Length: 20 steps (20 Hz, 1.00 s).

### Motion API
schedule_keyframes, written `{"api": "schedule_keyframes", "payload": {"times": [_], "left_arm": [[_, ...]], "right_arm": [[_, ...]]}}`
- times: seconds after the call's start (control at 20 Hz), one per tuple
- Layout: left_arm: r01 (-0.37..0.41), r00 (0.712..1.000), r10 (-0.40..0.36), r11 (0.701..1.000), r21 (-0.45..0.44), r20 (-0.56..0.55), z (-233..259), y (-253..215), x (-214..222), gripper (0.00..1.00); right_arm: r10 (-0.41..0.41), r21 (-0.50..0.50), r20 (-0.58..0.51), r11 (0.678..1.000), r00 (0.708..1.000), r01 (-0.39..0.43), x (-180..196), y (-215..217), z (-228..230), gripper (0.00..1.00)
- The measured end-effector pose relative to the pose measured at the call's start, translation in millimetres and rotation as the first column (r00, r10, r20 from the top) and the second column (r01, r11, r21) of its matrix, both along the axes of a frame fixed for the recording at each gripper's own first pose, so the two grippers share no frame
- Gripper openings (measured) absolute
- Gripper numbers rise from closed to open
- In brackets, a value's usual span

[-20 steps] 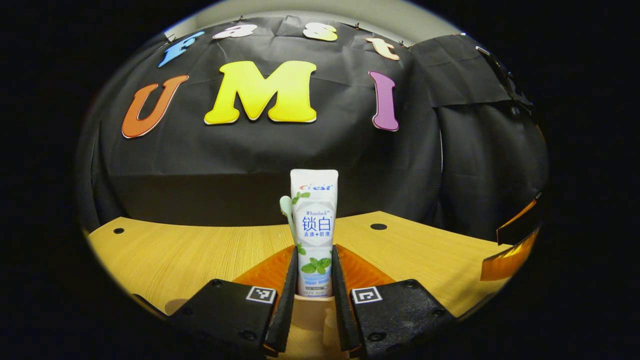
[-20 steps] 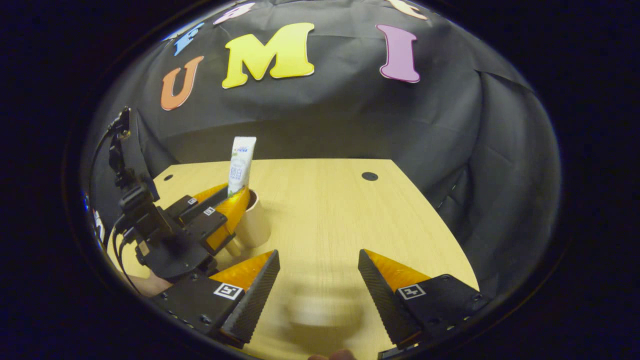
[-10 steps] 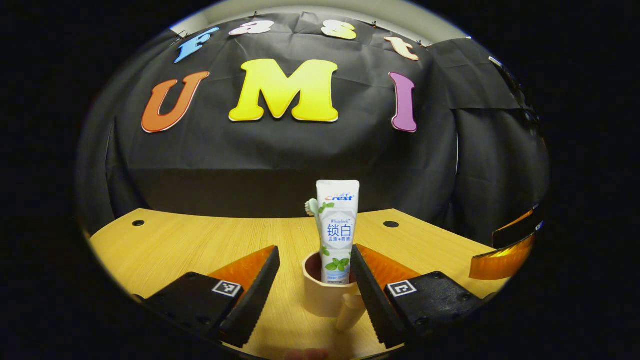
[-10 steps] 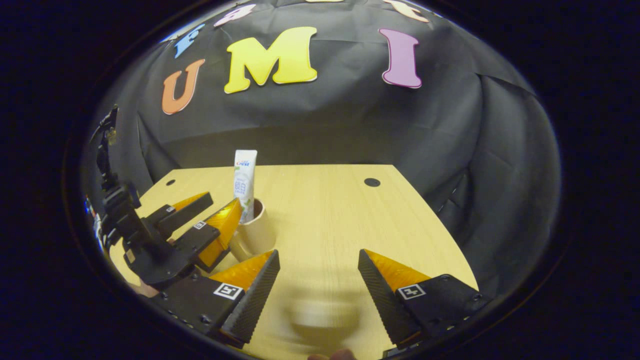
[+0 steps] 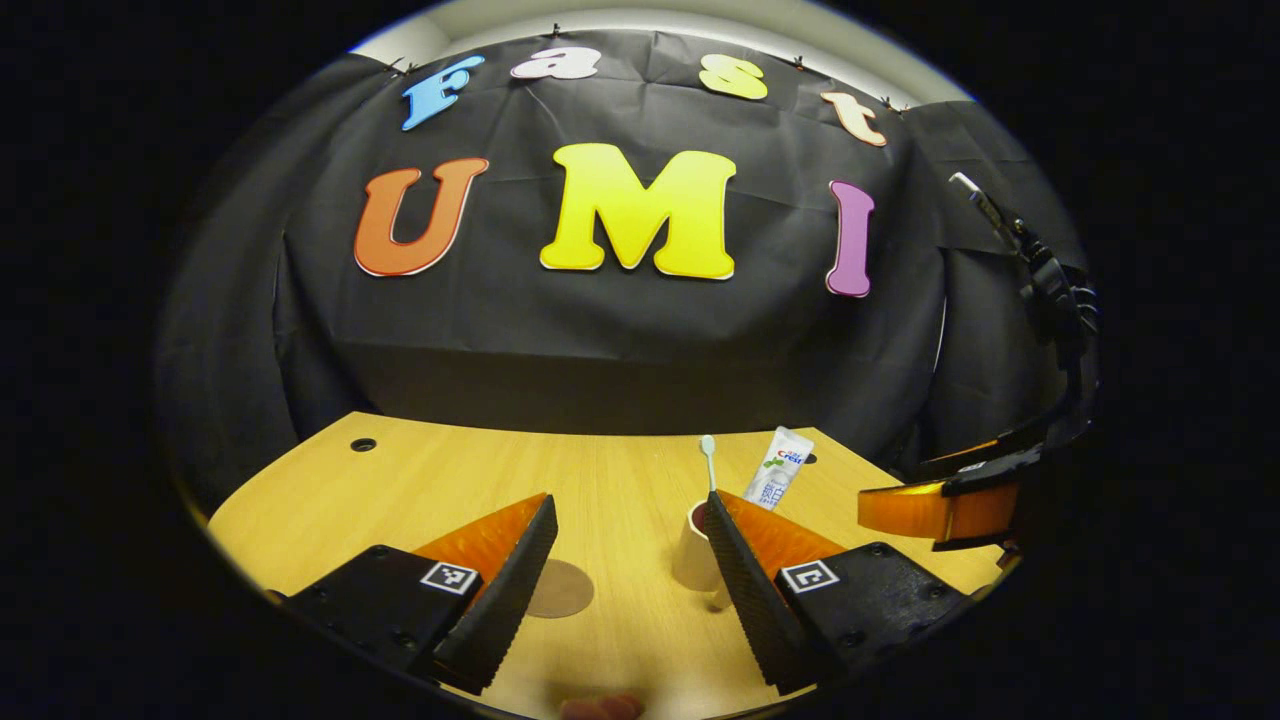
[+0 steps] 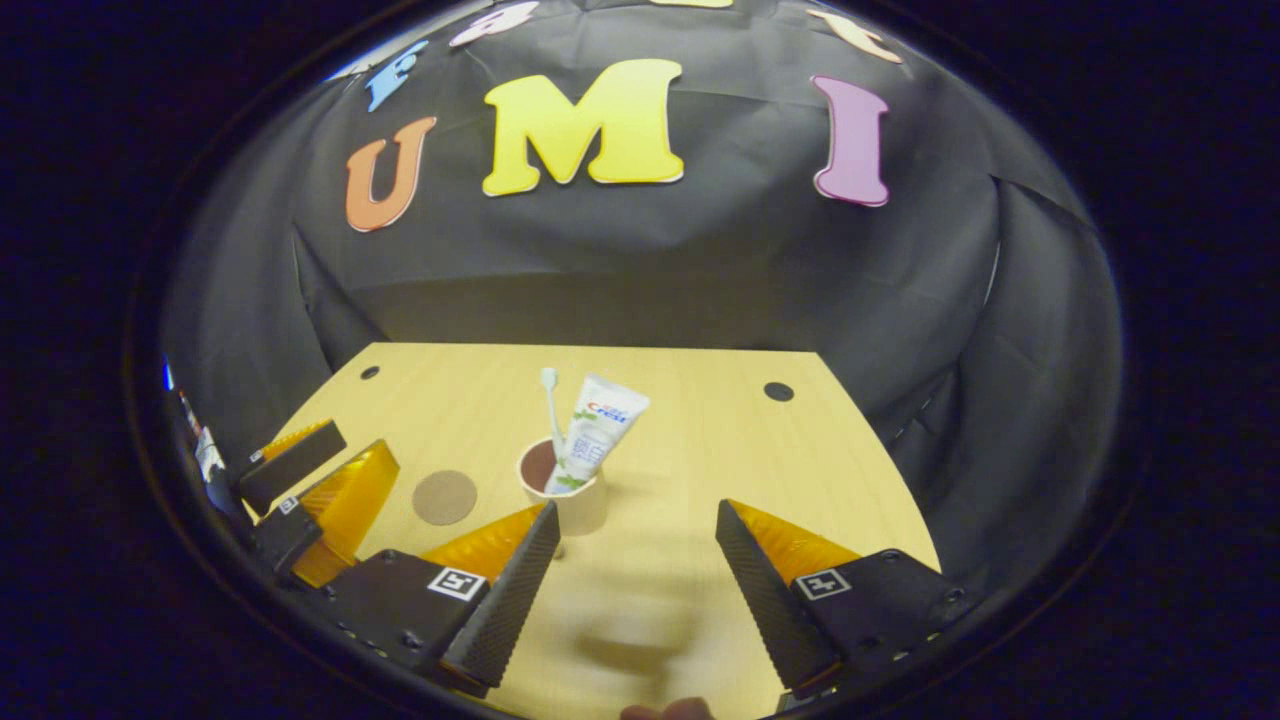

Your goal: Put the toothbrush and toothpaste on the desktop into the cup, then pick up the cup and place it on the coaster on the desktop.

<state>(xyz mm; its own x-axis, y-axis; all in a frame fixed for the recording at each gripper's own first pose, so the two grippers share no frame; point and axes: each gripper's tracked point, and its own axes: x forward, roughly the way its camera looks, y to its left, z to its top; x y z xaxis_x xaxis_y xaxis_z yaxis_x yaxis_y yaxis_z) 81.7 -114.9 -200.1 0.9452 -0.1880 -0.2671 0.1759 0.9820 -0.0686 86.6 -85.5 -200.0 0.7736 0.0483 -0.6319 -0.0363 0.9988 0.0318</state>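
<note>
Toothbrush [image 6: 549, 398] and toothpaste [image 6: 592, 430] lean in the cup [image 6: 565, 495] mid-counter [image 6: 700, 430], coaster [image 6: 445, 497] just left; both my jaws are spread and empty, ready to lift the cup.

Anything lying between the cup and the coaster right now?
No. In the right gripper view, only bare desktop separates the cup from the coaster.

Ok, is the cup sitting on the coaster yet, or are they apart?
Apart. The right gripper view shows bare desktop between the coaster and the cup; the left gripper view shows that gap too.
</note>
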Motion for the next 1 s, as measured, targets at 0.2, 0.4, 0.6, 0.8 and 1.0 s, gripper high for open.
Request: {"api": "schedule_keyframes", "payload": {"times": [0.2, 0.4, 0.6, 0.8, 1.0], "left_arm": [[-0.065, 0.998, 0.065, 0.998, 0.023, -0.018, 22, 42, -18, 0.94], [-0.123, 0.992, 0.124, 0.991, 0.050, -0.017, 39, 82, -28, 0.94], [-0.184, 0.983, 0.185, 0.981, 0.069, -0.013, 49, 119, -28, 0.94], [-0.227, 0.973, 0.231, 0.969, 0.100, -0.025, 46, 148, -28, 0.94], [-0.262, 0.960, 0.270, 0.959, 0.106, -0.074, 33, 165, -30, 0.94]], "right_arm": [[0.017, 0.014, -0.104, 1.000, 0.994, -0.016, 10, 26, -7, 0.96], [0.020, 0.006, -0.262, 1.000, 0.965, -0.019, 18, 46, -31, 0.96], [-0.005, 0.005, -0.392, 1.000, 0.920, 0.007, 31, 66, -59, 0.96], [-0.035, -0.027, -0.507, 0.999, 0.861, 0.025, 38, 73, -93, 0.97], [-0.067, -0.047, -0.562, 0.998, 0.824, 0.049, 49, 73, -117, 0.97]]}}
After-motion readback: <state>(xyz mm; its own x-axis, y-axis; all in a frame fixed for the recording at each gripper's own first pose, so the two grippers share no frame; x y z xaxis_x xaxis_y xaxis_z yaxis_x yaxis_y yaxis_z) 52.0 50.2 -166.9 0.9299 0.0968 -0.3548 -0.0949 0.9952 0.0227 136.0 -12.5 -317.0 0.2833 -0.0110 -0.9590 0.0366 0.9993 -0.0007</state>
